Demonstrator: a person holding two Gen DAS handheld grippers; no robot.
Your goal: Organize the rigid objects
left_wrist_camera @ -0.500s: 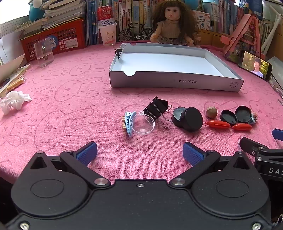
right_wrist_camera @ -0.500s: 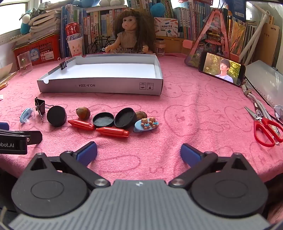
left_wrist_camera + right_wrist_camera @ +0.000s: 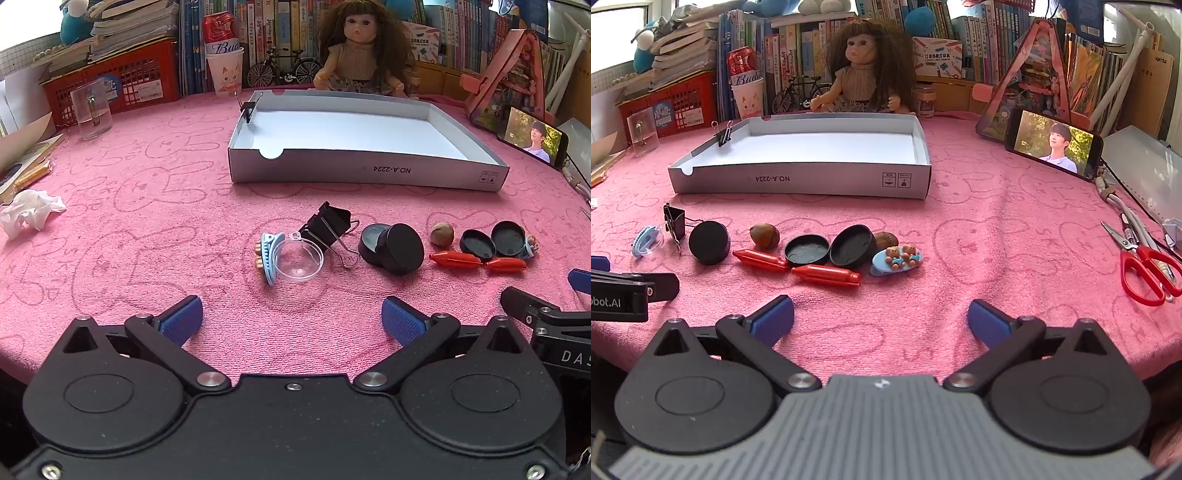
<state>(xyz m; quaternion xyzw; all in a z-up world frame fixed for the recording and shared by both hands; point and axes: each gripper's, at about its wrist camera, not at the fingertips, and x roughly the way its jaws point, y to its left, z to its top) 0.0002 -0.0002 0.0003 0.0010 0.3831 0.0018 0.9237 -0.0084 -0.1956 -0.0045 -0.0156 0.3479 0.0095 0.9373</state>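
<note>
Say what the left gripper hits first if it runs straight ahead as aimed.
Probably the clear plastic dome beside the blue hair clip, roughly centred ahead of the open left gripper. Depth is unclear.

I held the left gripper [image 3: 291,319] spread wide above the pink tabletop [image 3: 147,229], nothing between its blue pads [image 3: 183,319]. Ahead lay a clear dome [image 3: 298,258] touching a blue clip [image 3: 270,256] and a binder clip [image 3: 327,227], the white box [image 3: 365,171] beyond.

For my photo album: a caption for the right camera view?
Open right gripper faces small objects lined up before an empty white tray.
</note>
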